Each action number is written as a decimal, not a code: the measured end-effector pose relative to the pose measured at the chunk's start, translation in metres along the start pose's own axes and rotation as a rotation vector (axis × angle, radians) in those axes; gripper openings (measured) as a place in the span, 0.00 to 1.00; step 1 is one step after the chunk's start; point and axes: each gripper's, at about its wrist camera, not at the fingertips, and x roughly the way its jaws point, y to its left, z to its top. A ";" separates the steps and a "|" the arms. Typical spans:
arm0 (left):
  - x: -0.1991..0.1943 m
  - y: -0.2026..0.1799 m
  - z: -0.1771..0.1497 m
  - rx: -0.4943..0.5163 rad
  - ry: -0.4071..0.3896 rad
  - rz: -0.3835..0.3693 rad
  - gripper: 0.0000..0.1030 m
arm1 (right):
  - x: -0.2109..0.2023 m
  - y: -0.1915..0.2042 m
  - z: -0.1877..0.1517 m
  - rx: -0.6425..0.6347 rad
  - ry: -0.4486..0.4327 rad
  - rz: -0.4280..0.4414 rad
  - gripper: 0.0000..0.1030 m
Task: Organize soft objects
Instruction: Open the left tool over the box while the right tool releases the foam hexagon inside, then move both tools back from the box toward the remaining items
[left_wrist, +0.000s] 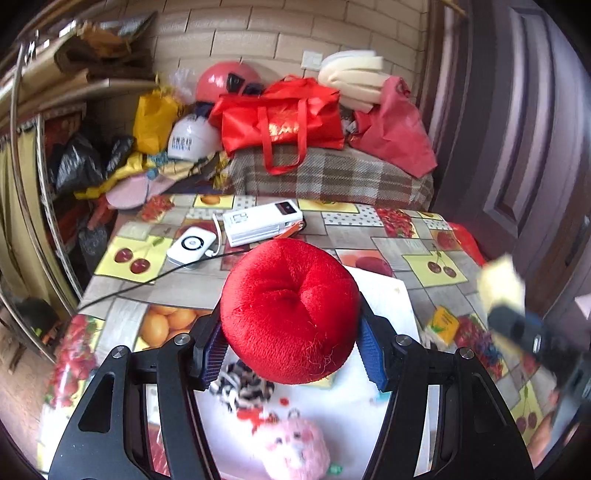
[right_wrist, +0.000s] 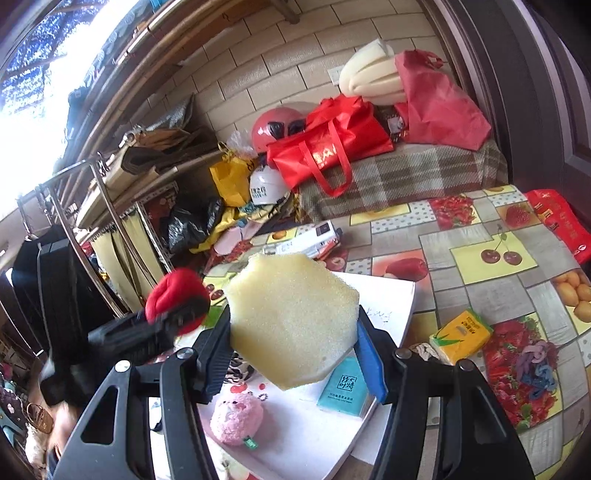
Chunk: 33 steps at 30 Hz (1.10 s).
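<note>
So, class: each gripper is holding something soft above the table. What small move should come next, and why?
Probably lower the left gripper and set the red cushion on the white board. Both grippers are full, the right gripper clamping the yellow sponge, and the pink plush toy already lies on that board.

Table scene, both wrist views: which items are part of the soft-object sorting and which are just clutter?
In the job:
- red plush cushion, held by left gripper
- yellow sponge, held by right gripper
- pink plush toy on white board
- teal tissue pack
- yellow tissue pack

Lying about:
- white power bank
- red tote bag
- white helmet
</note>
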 end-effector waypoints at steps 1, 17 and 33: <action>0.008 0.004 0.003 -0.016 0.016 -0.004 0.59 | 0.006 0.001 -0.002 -0.002 0.010 -0.006 0.59; 0.070 0.005 -0.021 -0.026 0.093 0.083 0.91 | 0.088 -0.018 -0.036 0.016 0.115 -0.080 0.92; 0.002 -0.006 -0.049 -0.148 -0.038 0.022 1.00 | 0.005 -0.028 -0.055 0.028 -0.038 -0.089 1.00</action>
